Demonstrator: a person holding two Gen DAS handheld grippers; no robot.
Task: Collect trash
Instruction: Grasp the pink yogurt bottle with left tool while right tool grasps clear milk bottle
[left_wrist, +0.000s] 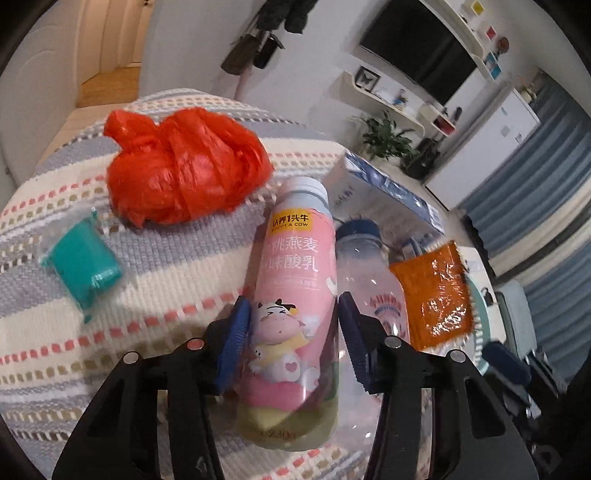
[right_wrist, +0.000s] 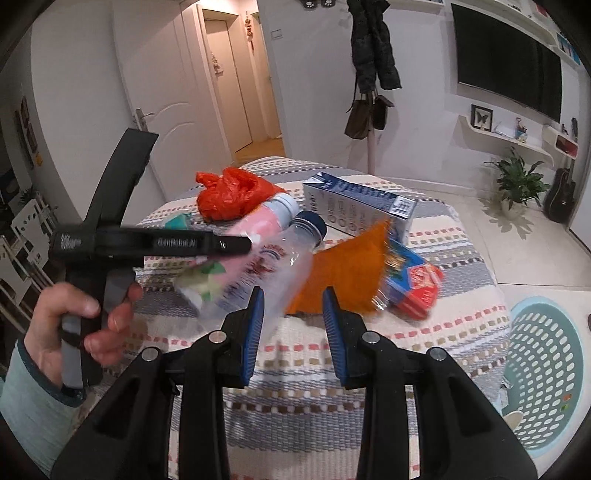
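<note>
Left gripper (left_wrist: 293, 334) is angling downward, its ribbed blue pads (left_wrist: 232, 345) pinching the smooth pink yogurt bottle (left_wrist: 290, 295) lying on the woven striped cloth (left_wrist: 155, 266). Right gripper (right_wrist: 293, 328) is hovering with jaws parted, gripping nothing, before a crinkled orange packet (right_wrist: 343, 273).

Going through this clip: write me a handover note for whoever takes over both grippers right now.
Left gripper: jaws around the pink yogurt bottle, pads at its sides; a firm grip cannot be confirmed.
Right gripper: open, empty, above the cloth near the orange packet.
On the striped cloth: red plastic bag, teal packet, clear bottle, white-and-blue carton, red-and-blue wrapper.
Laundry-style basket sits lower right; its contents are hard to tell.
Done: nothing clearly collected yet.
Left: secure the bottle, drop it in the basket, then clear the rest.
</note>
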